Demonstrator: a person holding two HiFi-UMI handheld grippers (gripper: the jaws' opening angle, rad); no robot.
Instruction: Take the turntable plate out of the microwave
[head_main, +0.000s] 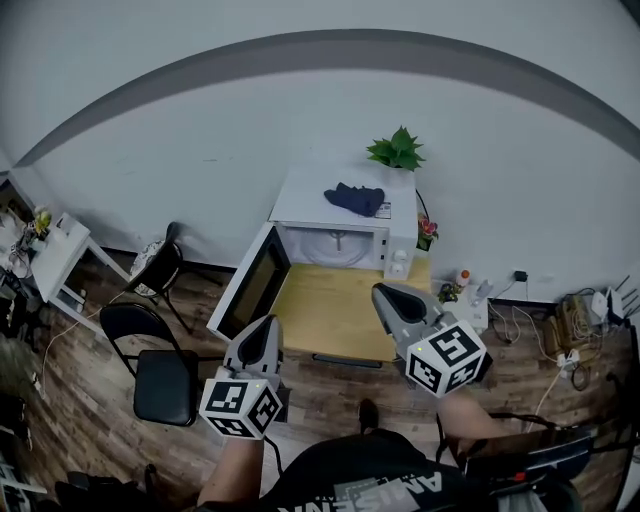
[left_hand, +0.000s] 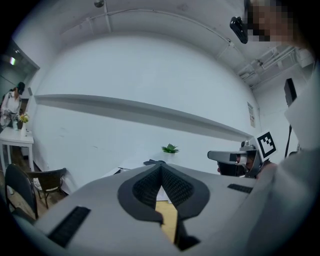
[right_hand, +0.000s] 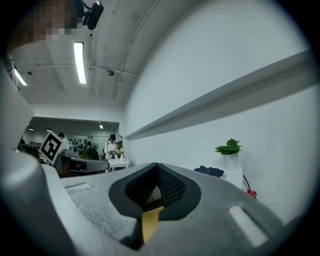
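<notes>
The white microwave (head_main: 345, 190) stands at the back of a wooden table (head_main: 330, 310), with its door (head_main: 248, 285) swung open to the left. Inside the lit cavity lies the pale turntable plate (head_main: 336, 245). Both grippers hover in front of the table, short of the microwave. My left gripper (head_main: 264, 328) is shut and holds nothing; its tips (left_hand: 161, 166) meet. My right gripper (head_main: 388, 297) is also shut and holds nothing, its tips (right_hand: 157, 165) pressed together. In the left gripper view the right gripper (left_hand: 234, 156) shows at the right.
A dark blue cloth (head_main: 355, 198) and a potted plant (head_main: 398, 150) sit on the microwave's top. Two black chairs (head_main: 160, 375) (head_main: 160, 265) stand to the left of the table, with a white side table (head_main: 62, 255) beyond them. Cables and plugs (head_main: 560, 335) lie on the floor at the right.
</notes>
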